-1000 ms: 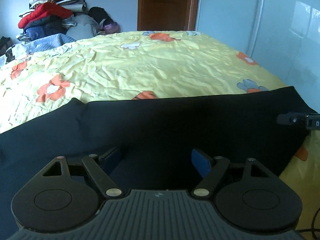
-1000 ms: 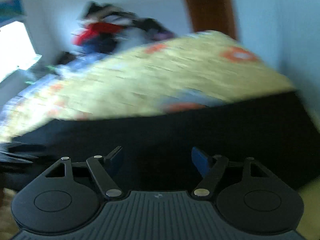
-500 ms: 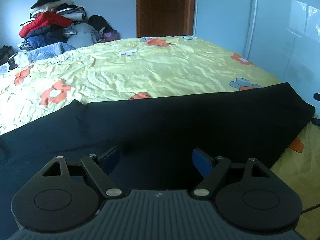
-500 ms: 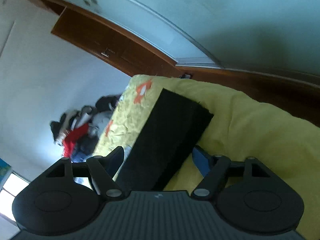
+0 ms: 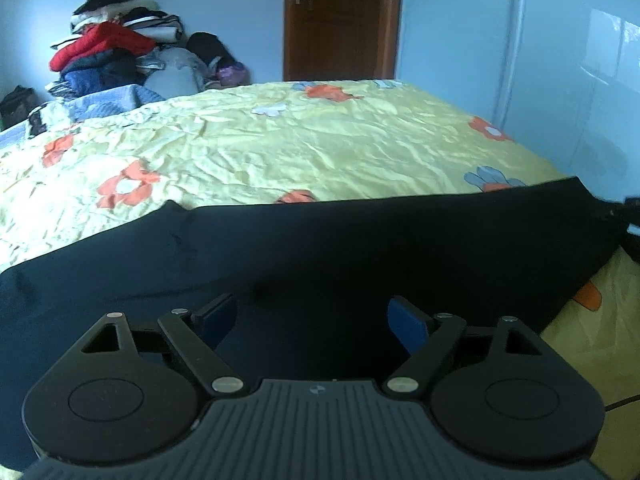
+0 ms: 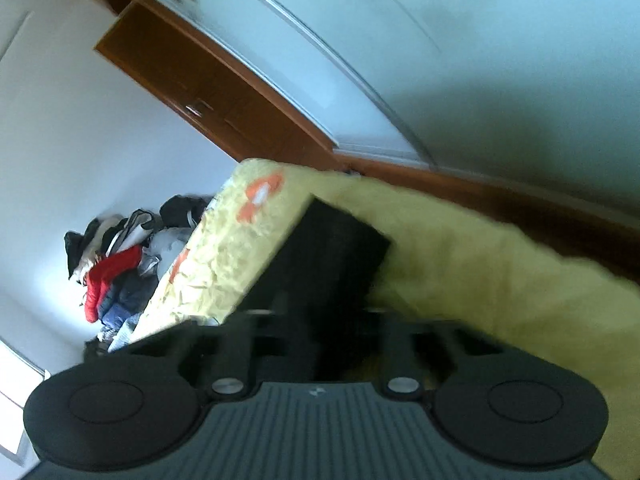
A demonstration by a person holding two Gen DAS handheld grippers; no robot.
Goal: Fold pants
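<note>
The black pants lie flat in a long dark band across the near edge of the bed, on its yellow flowered sheet. The left gripper hangs low over the middle of that band, jaws spread wide with nothing between them, blue pads showing on either side. Off at the right end of the cloth, a dark bit of gear sits at the corner, too far out at the edge to make out. The right gripper is rolled over on its side, looking along the pants from the end. Its fingers are smeared by blur, so I can't tell how its jaws stand. Clothes pile heaped in the far corner, wooden door behind.
</note>
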